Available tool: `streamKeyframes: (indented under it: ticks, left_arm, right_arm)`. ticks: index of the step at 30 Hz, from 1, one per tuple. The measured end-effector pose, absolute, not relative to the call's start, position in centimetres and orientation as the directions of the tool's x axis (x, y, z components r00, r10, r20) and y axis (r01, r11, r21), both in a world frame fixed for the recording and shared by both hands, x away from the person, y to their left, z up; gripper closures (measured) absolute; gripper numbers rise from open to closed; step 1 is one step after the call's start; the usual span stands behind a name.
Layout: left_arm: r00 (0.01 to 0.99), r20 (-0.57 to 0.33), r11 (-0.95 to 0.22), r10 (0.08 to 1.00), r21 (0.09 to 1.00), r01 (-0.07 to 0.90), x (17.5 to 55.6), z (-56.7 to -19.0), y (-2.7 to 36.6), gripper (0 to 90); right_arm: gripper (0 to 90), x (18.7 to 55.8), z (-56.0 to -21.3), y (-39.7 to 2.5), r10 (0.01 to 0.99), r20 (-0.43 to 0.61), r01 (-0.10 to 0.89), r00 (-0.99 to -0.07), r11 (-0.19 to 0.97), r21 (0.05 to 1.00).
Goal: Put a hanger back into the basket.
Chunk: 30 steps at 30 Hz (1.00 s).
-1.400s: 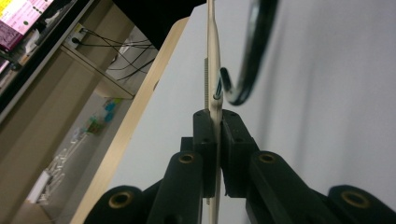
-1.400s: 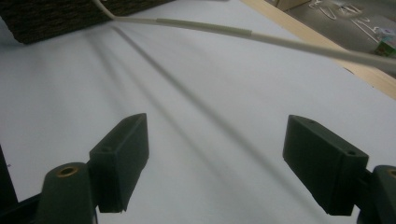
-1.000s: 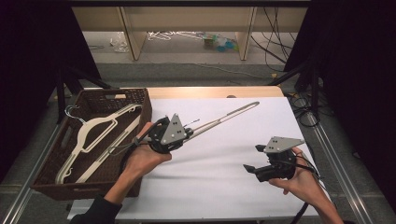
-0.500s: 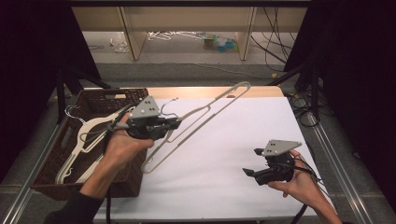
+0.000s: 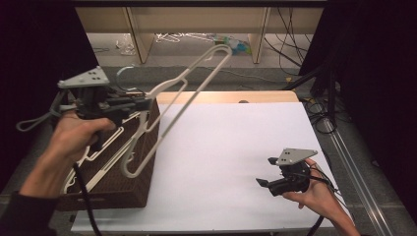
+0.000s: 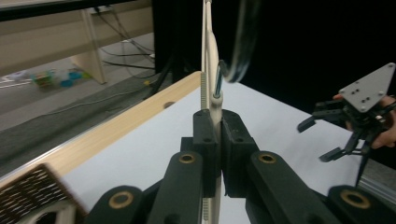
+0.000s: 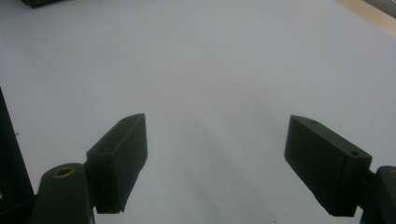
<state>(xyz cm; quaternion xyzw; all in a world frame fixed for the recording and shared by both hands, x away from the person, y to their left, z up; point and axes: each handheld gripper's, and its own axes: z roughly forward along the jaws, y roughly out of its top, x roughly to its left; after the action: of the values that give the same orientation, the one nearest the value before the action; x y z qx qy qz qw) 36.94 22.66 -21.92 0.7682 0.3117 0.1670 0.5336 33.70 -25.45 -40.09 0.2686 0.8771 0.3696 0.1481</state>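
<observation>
Hanger (image 5: 182,83) clamped in left tongs (image 5: 142,104), raised above basket (image 5: 142,162) rim.

White table sheet (image 5: 236,147), wicker basket (image 5: 142,187), floor cables (image 5: 290,39)

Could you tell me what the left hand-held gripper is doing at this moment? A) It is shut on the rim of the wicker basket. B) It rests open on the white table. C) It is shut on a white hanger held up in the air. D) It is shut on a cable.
C: the left hand-held gripper has its jaws closed on the white hanger, raised above the wicker basket.
</observation>
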Motion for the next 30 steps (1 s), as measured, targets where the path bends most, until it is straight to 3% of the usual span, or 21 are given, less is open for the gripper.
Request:
streamKeyframes:
  ticks: [6, 16, 30]
  left_arm:
    - [0.689, -0.007, -0.269, 0.725, 0.918, 0.292, 36.9, -22.1, 27.2, 85.7]
    - [0.617, 0.067, -0.341, 0.784, 0.877, 0.338, 37.9, -25.5, 32.5, 85.7]
    - [0.581, 0.089, -0.407, 0.809, 0.798, 0.445, 39.0, -29.4, 35.7, 85.7]
  right_arm:
    - [22.2, 33.8, -40.2, -25.6, 0.589, -0.056, 0.372, -0.806, 0.579, 0.726]
    - [21.9, 33.9, -40.6, -25.5, 0.592, -0.056, 0.376, -0.804, 0.579, 0.724]
    - [21.9, 33.9, -40.9, -25.5, 0.587, -0.037, 0.389, -0.809, 0.581, 0.715]
